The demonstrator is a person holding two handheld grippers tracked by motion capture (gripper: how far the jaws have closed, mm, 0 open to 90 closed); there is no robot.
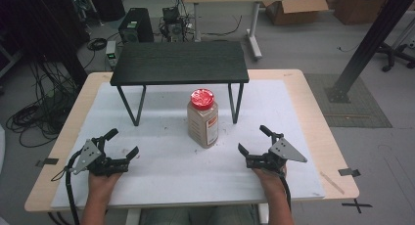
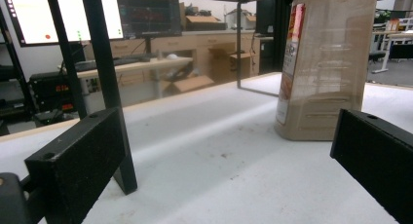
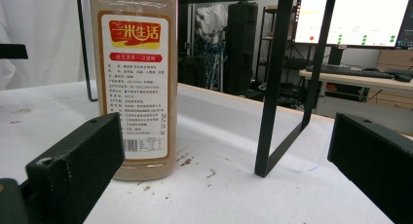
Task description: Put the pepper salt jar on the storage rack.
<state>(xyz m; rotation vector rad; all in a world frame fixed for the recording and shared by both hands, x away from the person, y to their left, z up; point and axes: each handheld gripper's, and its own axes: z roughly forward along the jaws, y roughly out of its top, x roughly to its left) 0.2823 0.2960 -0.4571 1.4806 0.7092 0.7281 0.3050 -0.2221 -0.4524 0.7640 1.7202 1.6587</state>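
A clear plastic jar of pale grain, capped with a red lid, stands upright near the middle of a white mat, just in front of a low black shelf on thin metal legs. Nothing about the jar looks handled yet: it rests on the mat, untouched, so the work appears to be at its very start, with the reach, the grasp and any move of the jar all left to do. The left gripper sits low at the near left of the mat, jaws spread wide and empty; in the left gripper view the jar stands ahead and to the right of its line, well apart. The right gripper mirrors it at the near right, jaws likewise wide apart with nothing between them; in the right gripper view the labelled jar rises ahead and to the left, nearer this side but clear of the pads. One shelf leg stands beside it.
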